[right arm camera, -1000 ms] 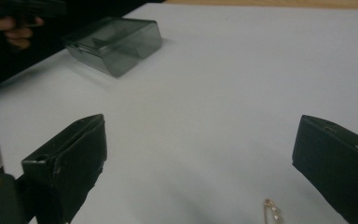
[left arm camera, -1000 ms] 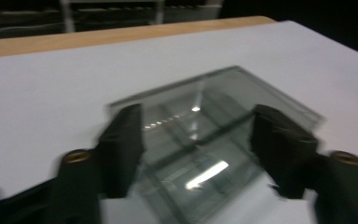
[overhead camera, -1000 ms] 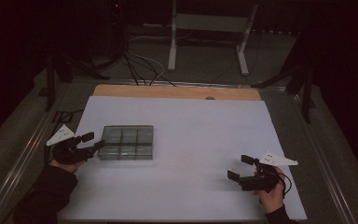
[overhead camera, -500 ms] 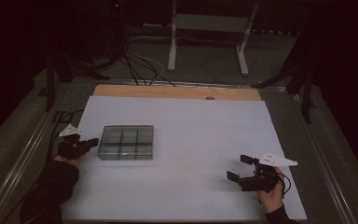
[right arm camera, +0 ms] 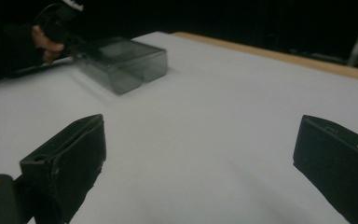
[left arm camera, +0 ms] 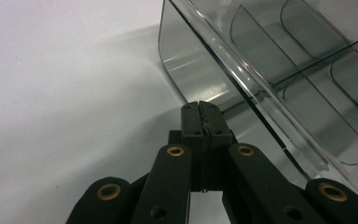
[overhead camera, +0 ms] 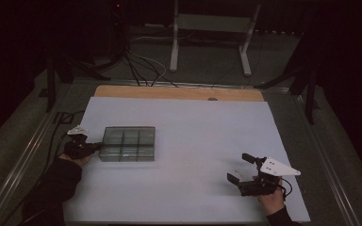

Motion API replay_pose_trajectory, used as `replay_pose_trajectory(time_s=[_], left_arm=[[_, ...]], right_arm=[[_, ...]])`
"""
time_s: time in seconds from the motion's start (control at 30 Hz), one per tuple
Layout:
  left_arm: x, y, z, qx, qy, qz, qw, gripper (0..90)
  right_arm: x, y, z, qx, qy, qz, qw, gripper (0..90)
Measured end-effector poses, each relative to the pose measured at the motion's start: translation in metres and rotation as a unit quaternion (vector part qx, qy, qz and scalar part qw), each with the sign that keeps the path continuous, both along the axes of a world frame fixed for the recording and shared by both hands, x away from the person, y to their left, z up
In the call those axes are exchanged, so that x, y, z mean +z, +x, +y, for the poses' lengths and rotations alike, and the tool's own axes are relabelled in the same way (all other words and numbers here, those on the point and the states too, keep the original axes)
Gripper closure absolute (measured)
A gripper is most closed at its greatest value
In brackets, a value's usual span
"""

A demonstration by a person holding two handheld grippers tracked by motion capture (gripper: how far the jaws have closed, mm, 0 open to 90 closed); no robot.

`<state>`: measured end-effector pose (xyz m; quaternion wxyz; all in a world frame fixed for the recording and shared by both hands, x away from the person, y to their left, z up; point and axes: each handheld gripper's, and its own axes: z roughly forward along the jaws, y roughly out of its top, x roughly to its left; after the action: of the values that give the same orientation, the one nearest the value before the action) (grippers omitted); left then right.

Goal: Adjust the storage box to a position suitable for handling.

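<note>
Clear divided box lying flat on the white-covered bench, toward its left side, well apart from the right gripper; left gripper low at the box's left wall, fingers pressed fully together with nothing visible between them, tips touching or just short of the smoky plastic near a rounded corner; exact contact hard to tell in the dim light; right gripper resting near the bench's front right edge, fingers spread wide and empty, pointed across the sheet toward the box. Thin transparent walls and inner dividers, compartments seemingly empty, so probably light and easily slid on the smooth sheet; rigid rather than soft, yet likely brittle under a hard squeeze and prone to cracking along the rim; glossy surface likely slippery against the black pads. Best hold judged to be a single upright wall or a divider pinched from above, one finger inside and one outside, close to a corner where the plastic looks stiffest; a nudge from closed tips likely to push or swivel the box rather than lift it.
</note>
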<state>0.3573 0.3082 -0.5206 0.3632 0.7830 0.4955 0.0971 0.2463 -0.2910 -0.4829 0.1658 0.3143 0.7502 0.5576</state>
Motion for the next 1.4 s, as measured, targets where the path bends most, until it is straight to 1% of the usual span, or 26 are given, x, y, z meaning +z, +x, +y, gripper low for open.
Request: replay_pose_trajectory(time_s=[0.07,0.13,0.27,0.33,0.4,0.43,0.5,0.53,0.6,0.67,0.7,0.77,0.8,0.87,0.9,0.97,1.0,1.07,1.2,1.3,1.37,1.4], left_arm=[[0.001,0.000,-0.001,0.000,0.002,0.001,1.0000,90.0],[0.001,0.001,-0.004,-0.008,0.001,0.003,1.0000,90.0],[0.004,0.003,-0.016,-0.026,0.001,0.000,0.9997,90.0],[0.005,0.005,-0.023,-0.031,0.001,0.000,0.9995,90.0],[0.005,0.007,-0.030,-0.038,0.001,0.000,0.9993,90.0],[0.005,0.008,-0.033,-0.041,0.002,-0.001,0.9992,90.0],[0.004,0.009,-0.039,-0.046,0.000,-0.001,0.9989,90.0],[0.004,0.009,-0.039,-0.046,0.000,-0.001,0.9989,90.0],[0.004,0.011,-0.048,-0.054,-0.002,-0.002,0.9986,90.0],[0.003,0.011,-0.053,-0.058,-0.004,-0.005,0.9983,90.0],[0.003,0.011,-0.056,-0.061,-0.007,-0.005,0.9981,90.0],[0.003,0.011,-0.056,-0.061,-0.007,-0.005,0.9981,90.0],[0.002,0.012,-0.063,-0.068,-0.012,-0.007,0.9976,90.0],[0.001,0.012,-0.068,-0.073,-0.016,-0.008,0.9972,90.0],[0.001,0.013,-0.071,-0.077,-0.017,-0.007,0.9969,90.0],[0.000,0.014,-0.077,-0.084,-0.017,-0.008,0.9963,90.0],[0.000,0.015,-0.080,-0.088,-0.016,-0.009,0.9959,90.0],[0.000,0.016,-0.087,-0.096,-0.019,-0.007,0.9952,90.0],[0.000,0.017,-0.103,-0.113,-0.018,-0.006,0.9934,90.0],[0.001,0.018,-0.115,-0.127,-0.013,-0.009,0.9918,90.0],[0.001,0.018,-0.115,-0.127,-0.013,-0.009,0.9918,90.0],[0.001,0.019,-0.124,-0.134,-0.015,-0.008,0.9908,90.0]], right_arm=[[0.000,0.001,0.001,0.008,0.000,0.007,0.9999,2.6],[0.002,0.001,0.003,0.012,-0.004,0.006,0.9999,2.6],[0.003,0.002,0.007,0.013,-0.009,0.004,0.9999,2.6],[0.003,0.004,0.010,0.015,-0.020,0.013,0.9996,2.6],[0.004,0.007,0.013,0.028,-0.029,0.027,0.9988,5.5],[0.004,0.009,0.015,0.031,-0.034,0.031,0.9985,5.5],[0.003,0.012,0.020,0.034,-0.042,0.033,0.9980,5.5],[0.003,0.012,0.020,0.034,-0.042,0.033,0.9980,5.5],[0.002,0.018,0.028,0.044,-0.051,0.044,0.9967,6.2],[0.002,0.022,0.033,0.050,-0.053,0.049,0.9961,6.2],[0.002,0.025,0.035,0.048,-0.055,0.053,0.9959,6.2],[0.003,0.028,0.037,0.048,-0.054,0.053,0.9959,6.2],[0.004,0.035,0.041,0.044,-0.052,0.052,0.9963,6.2],[0.005,0.041,0.043,0.042,-0.044,0.054,0.9967,6.2],[0.005,0.044,0.045,0.037,-0.044,0.057,0.9967,6.2],[0.007,0.050,0.049,0.036,-0.044,0.058,0.9967,6.2],[0.008,0.053,0.050,0.032,-0.048,0.060,0.9966,6.2],[0.011,0.058,0.053,0.032,-0.042,0.060,0.9968,6.2],[0.016,0.069,0.058,0.023,-0.039,0.059,0.9972,6.2],[0.014,0.078,0.060,0.014,-0.034,0.071,0.9968,9.8],[0.013,0.081,0.061,0.011,-0.031,0.076,0.9966,9.9],[0.011,0.087,0.061,0.007,-0.032,0.086,0.9958,9.9]])
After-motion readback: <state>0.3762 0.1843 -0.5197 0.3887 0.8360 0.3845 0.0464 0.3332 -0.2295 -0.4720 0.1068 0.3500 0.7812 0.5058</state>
